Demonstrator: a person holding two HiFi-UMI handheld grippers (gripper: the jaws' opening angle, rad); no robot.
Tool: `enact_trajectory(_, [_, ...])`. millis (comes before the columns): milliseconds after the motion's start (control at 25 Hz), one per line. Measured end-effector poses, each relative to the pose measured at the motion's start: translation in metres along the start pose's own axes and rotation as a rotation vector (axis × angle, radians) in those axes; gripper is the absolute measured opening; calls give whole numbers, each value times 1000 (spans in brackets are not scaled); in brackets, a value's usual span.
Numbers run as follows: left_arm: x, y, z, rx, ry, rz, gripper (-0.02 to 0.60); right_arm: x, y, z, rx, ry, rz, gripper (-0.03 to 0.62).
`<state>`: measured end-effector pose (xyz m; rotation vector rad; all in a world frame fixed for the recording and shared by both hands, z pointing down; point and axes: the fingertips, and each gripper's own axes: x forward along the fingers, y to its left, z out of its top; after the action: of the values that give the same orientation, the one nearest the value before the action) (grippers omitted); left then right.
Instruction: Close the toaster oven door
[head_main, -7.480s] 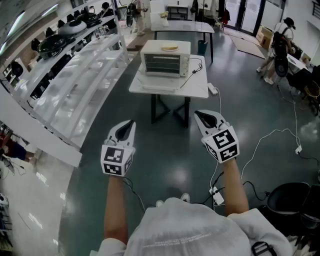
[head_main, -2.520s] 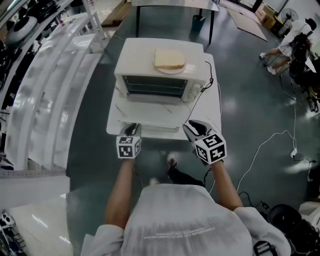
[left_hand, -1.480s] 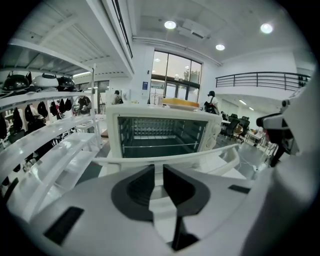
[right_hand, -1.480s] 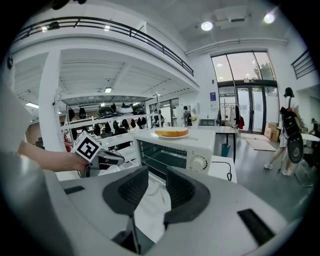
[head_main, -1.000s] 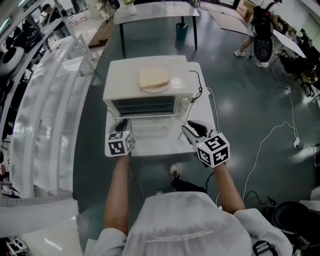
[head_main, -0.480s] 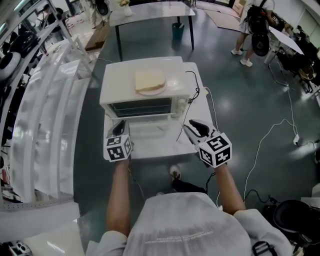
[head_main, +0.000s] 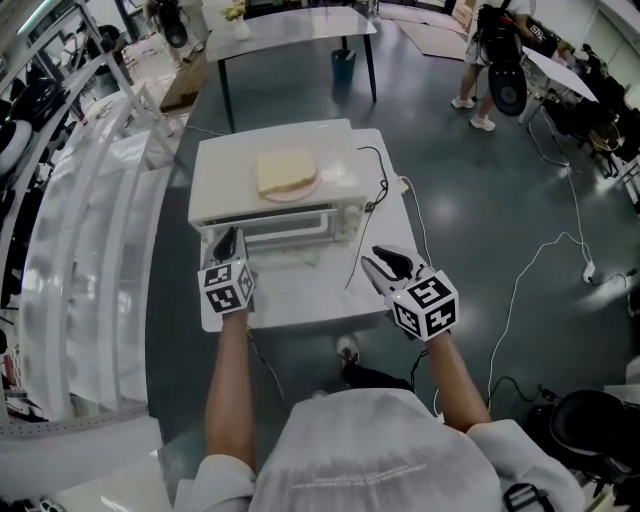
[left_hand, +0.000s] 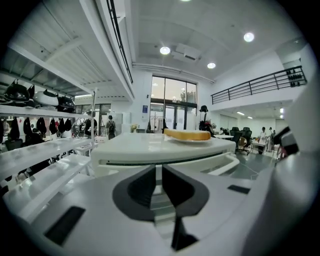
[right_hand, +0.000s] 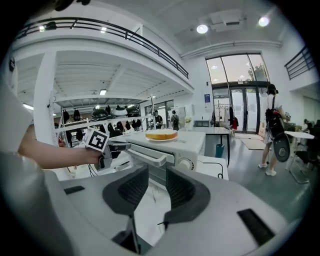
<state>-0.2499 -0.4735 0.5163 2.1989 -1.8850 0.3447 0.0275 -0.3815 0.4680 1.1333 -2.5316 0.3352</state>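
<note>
Left tongs (head_main: 228, 243) pressed together, empty, tip at left end of partly raised toaster oven (head_main: 225, 175) door (head_main: 290, 228). Right tongs (head_main: 383, 266) spread, empty, above tabletop (head_main: 300, 303).

Both forearms (head_main: 228, 380) reach forward from the torso. The left claw (head_main: 229, 243) points straight ahead, jaws drawn almost together (only a thin slit between them). The right claw (head_main: 385, 265) angles inward, jaws apart with nothing between them. Marker cubes (head_main: 425, 307) face upward.
</note>
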Motion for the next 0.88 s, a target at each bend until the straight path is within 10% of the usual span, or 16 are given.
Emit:
enact_trajectory(440, [8,1,9,-10,-10,-5,49,-10,-20,3,16,13,-52,117])
enact_trajectory(880, [-100,-16,38,91,-108,-94,23,-44,11,63,-91,-166,-94,20])
